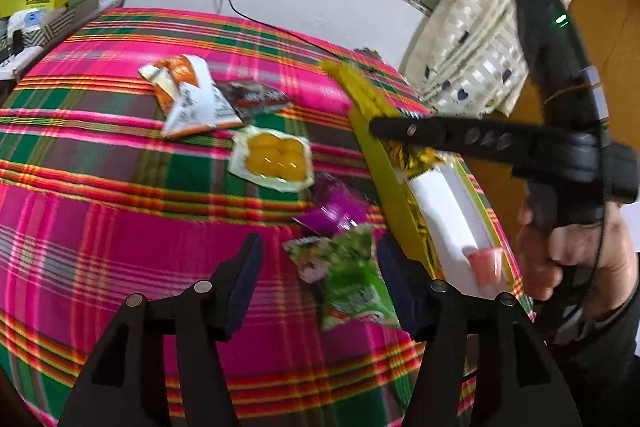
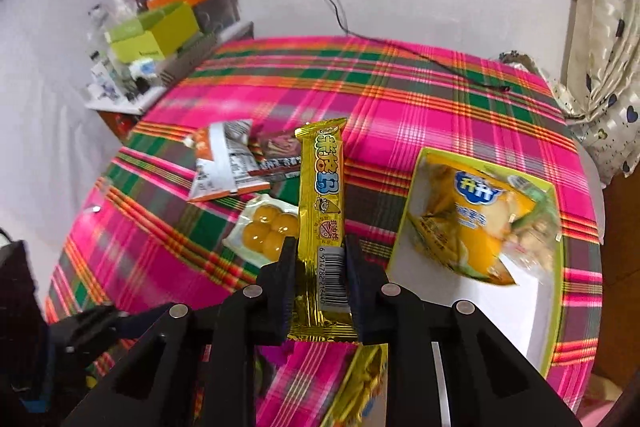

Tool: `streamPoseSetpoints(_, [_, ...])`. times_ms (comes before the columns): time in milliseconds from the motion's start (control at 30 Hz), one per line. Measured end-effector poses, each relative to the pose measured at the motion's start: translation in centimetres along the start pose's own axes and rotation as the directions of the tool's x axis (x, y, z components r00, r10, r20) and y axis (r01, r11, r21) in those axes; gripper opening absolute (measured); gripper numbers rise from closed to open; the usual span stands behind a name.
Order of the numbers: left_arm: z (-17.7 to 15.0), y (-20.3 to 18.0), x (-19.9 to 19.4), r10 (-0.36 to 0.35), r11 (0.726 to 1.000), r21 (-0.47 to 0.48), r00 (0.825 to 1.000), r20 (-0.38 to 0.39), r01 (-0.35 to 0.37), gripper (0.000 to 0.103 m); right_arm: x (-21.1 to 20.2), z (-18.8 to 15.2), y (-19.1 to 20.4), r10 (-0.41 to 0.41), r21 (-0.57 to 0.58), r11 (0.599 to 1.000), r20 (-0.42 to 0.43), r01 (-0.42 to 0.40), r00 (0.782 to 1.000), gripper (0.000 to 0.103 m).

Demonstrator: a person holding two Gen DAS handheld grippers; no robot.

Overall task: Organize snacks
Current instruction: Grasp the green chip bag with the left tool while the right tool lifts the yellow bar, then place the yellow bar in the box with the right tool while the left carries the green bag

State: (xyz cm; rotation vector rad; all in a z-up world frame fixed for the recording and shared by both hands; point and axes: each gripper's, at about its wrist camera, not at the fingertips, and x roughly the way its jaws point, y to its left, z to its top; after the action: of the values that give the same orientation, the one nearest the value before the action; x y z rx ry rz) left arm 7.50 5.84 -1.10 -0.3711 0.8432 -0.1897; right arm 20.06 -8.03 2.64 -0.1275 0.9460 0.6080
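The left gripper [image 1: 318, 267] is held wide open over the plaid cloth [image 1: 120, 227], with a green packet [image 1: 352, 283] lying between its fingers, untouched. A yellow bar [image 2: 322, 211] is pinched in the right gripper [image 2: 320, 287], beside the tray [image 2: 524, 291].

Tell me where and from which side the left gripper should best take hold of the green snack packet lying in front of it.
Probably the near short end of the green snack packet, coming down from above. It lies flat on the plaid cloth, its long axis running away between the open left gripper fingers, with the purple packet crowding its far end. Pinching across its narrow width suits the soft, thin bag.
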Motion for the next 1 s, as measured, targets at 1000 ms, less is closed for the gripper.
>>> streamPoseSetpoints(1000, [-2.5, -2.2, 2.5, 0.101, 0.995, 0.022, 0.991, -0.090, -0.100, 0.035, -6.1, -8.7, -7.0, 0.014, 0.208, 0.978, 0.076, -0.030, 0.997, 0.020])
